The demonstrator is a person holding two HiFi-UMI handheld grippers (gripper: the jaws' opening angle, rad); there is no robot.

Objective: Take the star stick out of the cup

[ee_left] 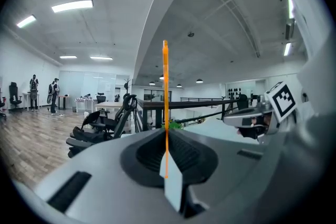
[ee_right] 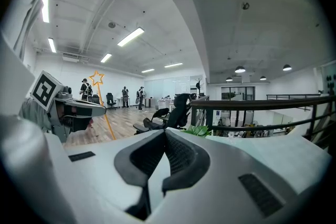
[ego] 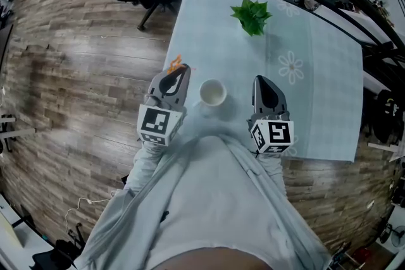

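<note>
Head view: one white cup (ego: 213, 92) stood at the frame's centre on the counter (ego: 316, 104), with one green plant (ego: 252, 16) above it. One star stick (ego: 175, 64), thin and orange, poked out past the tip of the left gripper (ego: 180, 73), just left of the cup and clear of it. The right gripper (ego: 261, 81) lay right of the cup.

Left gripper view: the stick (ee_left: 165, 86) ran as a thin orange line straight up the frame's middle, and the fingers were pinched on its lower part.

Right gripper view: the fingers were closed together, holding nothing. At upper left, one outlined orange star topped the slanting shaft, which rose from the left gripper.
</note>
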